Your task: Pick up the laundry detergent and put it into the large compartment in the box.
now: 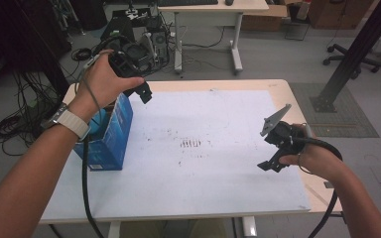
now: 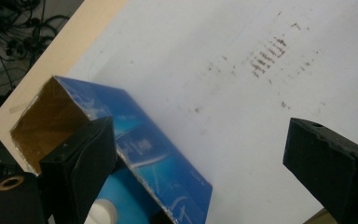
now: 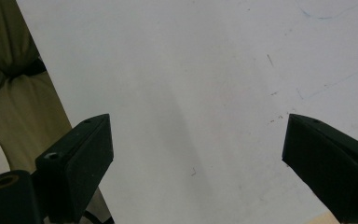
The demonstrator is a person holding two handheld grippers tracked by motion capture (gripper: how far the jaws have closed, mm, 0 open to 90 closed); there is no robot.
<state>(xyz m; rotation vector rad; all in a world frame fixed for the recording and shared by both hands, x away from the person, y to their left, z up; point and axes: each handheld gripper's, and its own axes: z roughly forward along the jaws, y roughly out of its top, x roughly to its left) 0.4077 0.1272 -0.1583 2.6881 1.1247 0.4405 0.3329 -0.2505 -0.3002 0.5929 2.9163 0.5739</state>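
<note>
Fingers (image 2: 79, 168) of the left gripper (image 1: 129, 62) stand wide apart and hold nothing; in the left gripper view they frame one end of a blue box (image 2: 135, 149) below them. Fingers (image 3: 79, 158) of the right gripper (image 1: 278, 141) are spread just as wide, also empty, with bare white sheet between them in the right gripper view.

From the high view, the left hand (image 1: 101, 79) lifts its gripper above the far left part of the desk (image 1: 278, 89), over the box. The blue box (image 1: 111, 136) stands on the left side of the desk, near its left edge. It is a glossy blue carton with pale printing on its sides, and its top is open, showing a plain brown cardboard inside. Something light blue sits inside it, too unclear to name. The left forearm, with a pale watch strap (image 1: 72, 121) at the wrist, crosses in front of the box and hides part of it, and a black cable (image 1: 85, 188) hangs down from that gripper.

The right hand (image 1: 317, 158) holds its gripper low over the right side of the desk, well apart from the box. A large white sheet (image 1: 203, 173) covers most of the desk, marked near its middle with small brownish smudges (image 1: 191, 144). Beyond the desk are a second table (image 1: 213, 7), tangled cables (image 1: 10, 129) on the floor, and a slanting black post (image 1: 357, 49).
</note>
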